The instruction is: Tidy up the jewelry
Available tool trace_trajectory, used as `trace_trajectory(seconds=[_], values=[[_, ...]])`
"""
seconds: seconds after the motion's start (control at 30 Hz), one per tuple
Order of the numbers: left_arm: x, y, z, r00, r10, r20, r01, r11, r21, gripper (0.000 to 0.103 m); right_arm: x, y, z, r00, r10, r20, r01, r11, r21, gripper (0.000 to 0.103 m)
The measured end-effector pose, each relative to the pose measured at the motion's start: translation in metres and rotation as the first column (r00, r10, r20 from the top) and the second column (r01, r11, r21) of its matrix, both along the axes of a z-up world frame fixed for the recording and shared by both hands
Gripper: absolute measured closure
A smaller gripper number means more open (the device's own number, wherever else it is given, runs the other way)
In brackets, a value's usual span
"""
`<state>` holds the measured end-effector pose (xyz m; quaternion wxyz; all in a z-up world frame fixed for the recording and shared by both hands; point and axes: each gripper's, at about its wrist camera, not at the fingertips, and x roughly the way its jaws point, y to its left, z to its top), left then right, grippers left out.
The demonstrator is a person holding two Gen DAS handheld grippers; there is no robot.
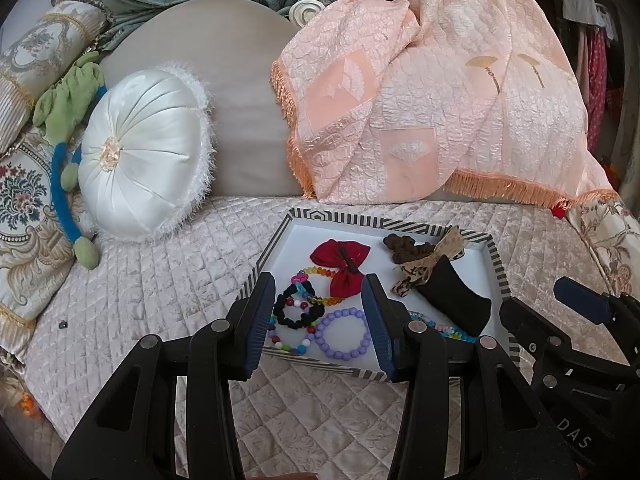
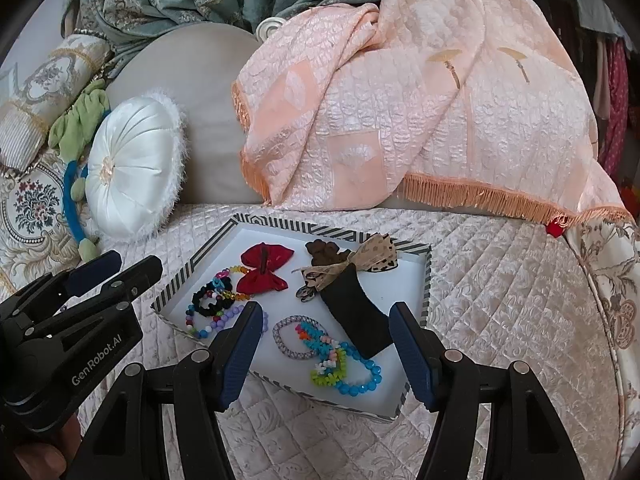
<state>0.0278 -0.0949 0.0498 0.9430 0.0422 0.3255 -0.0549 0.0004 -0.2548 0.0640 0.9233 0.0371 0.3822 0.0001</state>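
A white tray with a striped rim (image 1: 362, 222) (image 2: 427, 280) lies on the quilted bed. In it lie a red bow (image 1: 340, 258) (image 2: 262, 268), a black beaded scrunchie (image 1: 298, 308) (image 2: 208, 300), a purple bead bracelet (image 1: 342, 334), a black stand (image 1: 456, 296) (image 2: 358, 312), a leopard ribbon bow (image 1: 420, 268) (image 2: 344, 266), and blue and green bead bracelets (image 2: 344, 364). My left gripper (image 1: 320, 324) is open and empty over the tray's near left part. My right gripper (image 2: 326, 350) is open and empty over the near right part.
A white round satin cushion (image 1: 140, 152) (image 2: 132, 176) and a green and blue plush toy (image 1: 68, 120) lie at the left. A peach fringed blanket (image 1: 440, 100) (image 2: 420, 112) drapes over the headboard behind the tray.
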Motion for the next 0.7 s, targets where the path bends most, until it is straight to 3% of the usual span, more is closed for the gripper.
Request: trace_trajectory(seconds=[0.7], values=[[-0.0002, 0.0008, -0.0017, 1.0, 0.0, -0.004, 0.0, 1.0, 0.002, 0.059, 0.0018, 0.0044, -0.006, 1.0, 0.012, -0.017, -0.012, 1.0, -0.008, 0.04]])
